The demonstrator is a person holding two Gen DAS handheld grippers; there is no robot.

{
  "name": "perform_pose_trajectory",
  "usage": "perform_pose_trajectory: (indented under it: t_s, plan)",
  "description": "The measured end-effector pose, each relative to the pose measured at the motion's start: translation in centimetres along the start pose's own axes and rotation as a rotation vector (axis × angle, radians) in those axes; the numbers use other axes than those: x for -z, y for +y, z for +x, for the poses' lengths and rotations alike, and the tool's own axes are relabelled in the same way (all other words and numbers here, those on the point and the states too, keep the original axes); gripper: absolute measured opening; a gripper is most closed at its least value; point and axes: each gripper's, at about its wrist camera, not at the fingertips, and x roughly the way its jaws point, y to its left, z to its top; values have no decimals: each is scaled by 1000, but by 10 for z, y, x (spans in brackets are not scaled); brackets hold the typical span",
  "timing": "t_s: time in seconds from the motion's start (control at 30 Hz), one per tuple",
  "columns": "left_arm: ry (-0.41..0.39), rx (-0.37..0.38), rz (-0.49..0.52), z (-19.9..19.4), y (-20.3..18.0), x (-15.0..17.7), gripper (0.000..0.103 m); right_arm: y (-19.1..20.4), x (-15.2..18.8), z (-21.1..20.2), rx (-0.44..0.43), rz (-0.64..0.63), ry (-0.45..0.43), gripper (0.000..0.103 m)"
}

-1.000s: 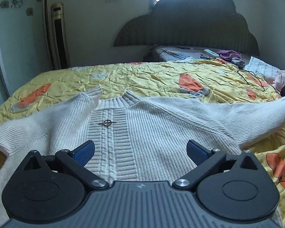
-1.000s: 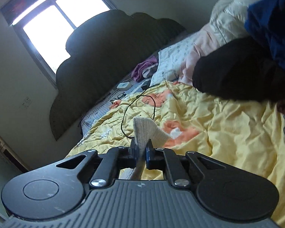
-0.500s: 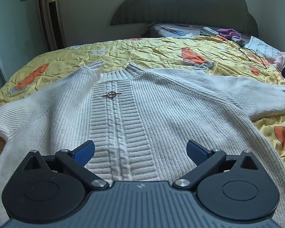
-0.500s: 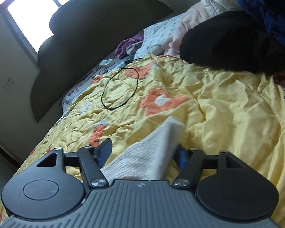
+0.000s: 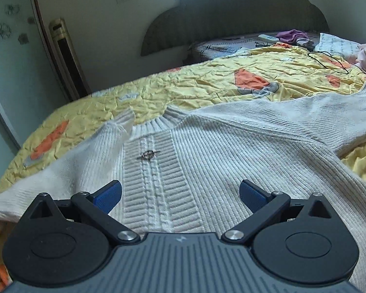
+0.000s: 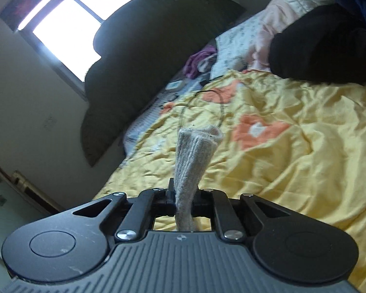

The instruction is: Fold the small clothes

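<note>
Yellow, orange-patched bedding (image 5: 207,88) carries a cream ribbed sweater (image 5: 231,161) lying front up, a small metal clasp (image 5: 148,155) on its cable placket, one sleeve running toward 2 o'clock. Left gripper (image 5: 180,196) hovers over the hem, spread wide, empty. In the right view, right gripper (image 6: 183,195) pinches the sleeve cuff (image 6: 195,151), which stands toward 12 o'clock above the bedding.

1 sweater (image 5: 231,161); 2 claws (image 5: 180,195)

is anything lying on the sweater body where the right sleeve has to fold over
Nothing visible does. The sweater front lies bare apart from its own small metal clasp. The open left gripper hovers over the lower front, while the right gripper holds the sleeve cuff lifted above the quilt.
</note>
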Motion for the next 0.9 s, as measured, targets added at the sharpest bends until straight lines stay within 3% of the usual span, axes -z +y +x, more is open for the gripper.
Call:
perform_pose_trajectory:
  t_s: [0.13, 0.33, 0.43, 0.63, 0.77, 0.9]
  plan:
    - [29, 42, -77, 1, 9, 10, 103, 42, 14, -6, -127, -14, 47, 14]
    - [17, -37, -16, -8, 18, 25, 103, 83, 56, 6, -203, -16, 143, 14]
    - [13, -72, -33, -11, 35, 29, 103, 97, 72, 8, -227, -11, 175, 14]
    - [35, -116, -88, -10, 81, 31, 103, 119, 95, 11, -243, -32, 214, 14]
    - [18, -247, -83, -11, 123, 25, 103, 130, 103, 12, -251, -56, 246, 14]
    - [38, -242, -229, -18, 181, 35, 103, 133, 112, 16, -253, -64, 271, 14]
